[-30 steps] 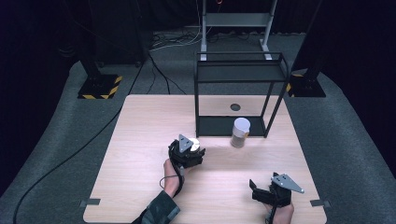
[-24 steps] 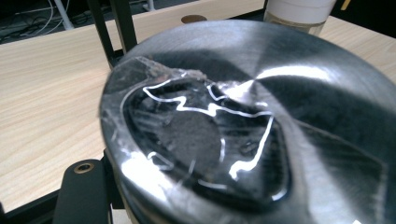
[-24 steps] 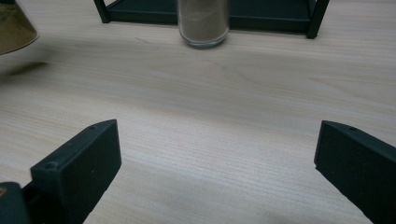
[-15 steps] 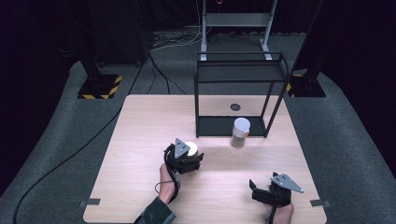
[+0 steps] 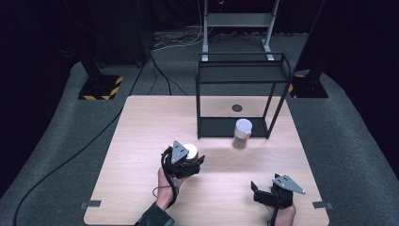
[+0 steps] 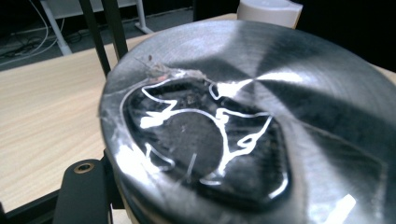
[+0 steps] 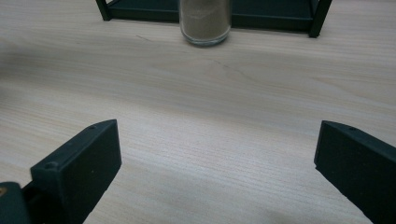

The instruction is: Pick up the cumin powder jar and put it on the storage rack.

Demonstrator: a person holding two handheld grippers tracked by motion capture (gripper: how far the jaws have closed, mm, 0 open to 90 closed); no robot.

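Note:
My left gripper [image 5: 187, 161] is shut on a round container [image 5: 190, 151] above the table's front middle; its white end faces up in the high view. In the left gripper view the container's shiny metal end [image 6: 243, 116] sits close to the lens, with one black finger [image 6: 81, 191] at the lower left. A white-lidded jar [image 5: 242, 134] of brownish powder stands upright just in front of the black wire rack [image 5: 198, 103]. My right gripper [image 5: 275, 187] rests open at the front right. The right gripper view has that jar [image 7: 205, 21] well ahead of the open gripper [image 7: 217, 172].
The rack's lower shelf [image 7: 261, 16] lies right behind the jar. A small round hole [image 5: 237, 108] is in the tabletop under the rack. Bare wood [image 5: 146, 127] spreads left of the rack. Stand bases and cables lie on the floor beyond the table.
My left gripper has drawn the container slightly back toward the table's near edge. The right gripper and the jar have stayed put.

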